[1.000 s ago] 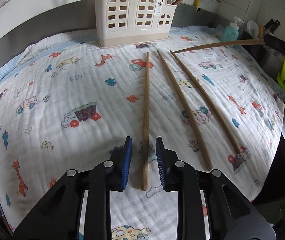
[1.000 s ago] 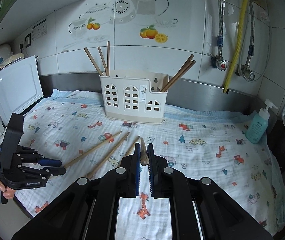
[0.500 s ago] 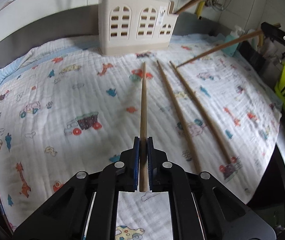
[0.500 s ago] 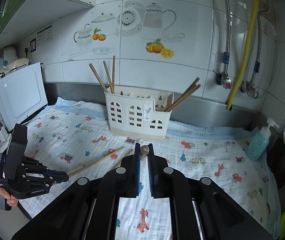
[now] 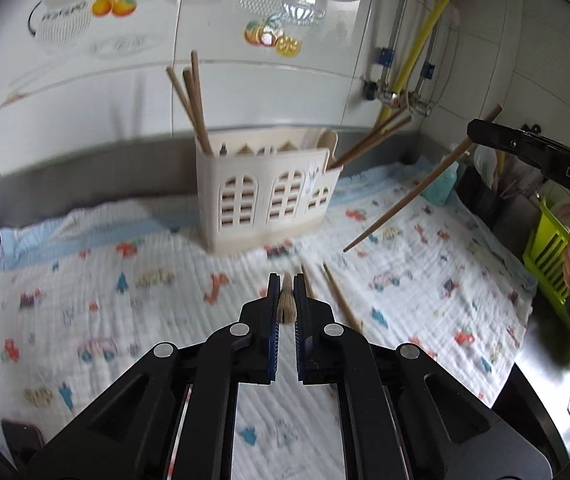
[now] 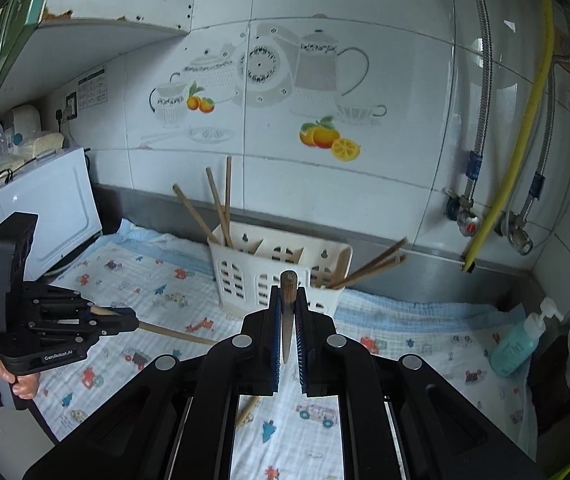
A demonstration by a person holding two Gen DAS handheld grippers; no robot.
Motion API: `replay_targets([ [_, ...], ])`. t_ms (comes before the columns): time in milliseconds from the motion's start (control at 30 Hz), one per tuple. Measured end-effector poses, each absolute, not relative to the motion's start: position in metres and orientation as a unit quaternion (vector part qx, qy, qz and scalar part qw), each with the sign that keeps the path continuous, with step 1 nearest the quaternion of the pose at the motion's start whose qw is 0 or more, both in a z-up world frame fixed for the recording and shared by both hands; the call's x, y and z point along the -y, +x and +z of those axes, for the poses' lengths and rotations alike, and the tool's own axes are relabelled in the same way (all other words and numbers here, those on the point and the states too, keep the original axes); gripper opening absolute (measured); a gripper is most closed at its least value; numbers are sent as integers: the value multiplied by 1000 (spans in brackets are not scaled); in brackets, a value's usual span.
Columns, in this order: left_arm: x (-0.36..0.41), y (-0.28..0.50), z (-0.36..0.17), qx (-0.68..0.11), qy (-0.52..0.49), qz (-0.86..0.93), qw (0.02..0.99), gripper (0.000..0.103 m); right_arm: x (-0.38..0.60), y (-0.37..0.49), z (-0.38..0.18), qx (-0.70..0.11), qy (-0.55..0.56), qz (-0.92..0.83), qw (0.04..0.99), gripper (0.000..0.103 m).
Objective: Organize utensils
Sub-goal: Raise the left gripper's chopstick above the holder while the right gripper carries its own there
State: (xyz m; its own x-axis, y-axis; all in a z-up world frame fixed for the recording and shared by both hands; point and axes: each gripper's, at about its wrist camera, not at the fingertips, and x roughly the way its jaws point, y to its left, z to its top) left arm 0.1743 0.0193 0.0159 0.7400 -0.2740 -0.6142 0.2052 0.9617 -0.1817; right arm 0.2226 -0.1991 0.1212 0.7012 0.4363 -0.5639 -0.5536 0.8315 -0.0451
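A cream utensil holder with arched cut-outs stands at the back of the printed cloth; it also shows in the right wrist view. Several wooden chopsticks stand in it. My left gripper is shut on a chopstick, held end-on above the cloth. My right gripper is shut on another chopstick, held above the cloth in front of the holder; it shows slanting in the left wrist view. Two chopsticks lie on the cloth.
A teal soap bottle stands at the right edge. A green rack sits beyond the right side. A white appliance stands at the left. Pipes and a yellow hose run down the tiled wall.
My left gripper closed on the chopstick and lifted it off the cloth, tilting up toward the holder. My right gripper rose with its chopstick and moved nearer the holder.
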Motion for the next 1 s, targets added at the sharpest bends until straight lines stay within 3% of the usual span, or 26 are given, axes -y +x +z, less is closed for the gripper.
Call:
replay_targets([
  [467,-7,228,73,-307,-15,-139,941,5,195,283,189,-244,-92,256,931,7],
  [1000,-6,240,185,-197,19,-122,973,5,176,339,121,-326,-94,244,909,7],
])
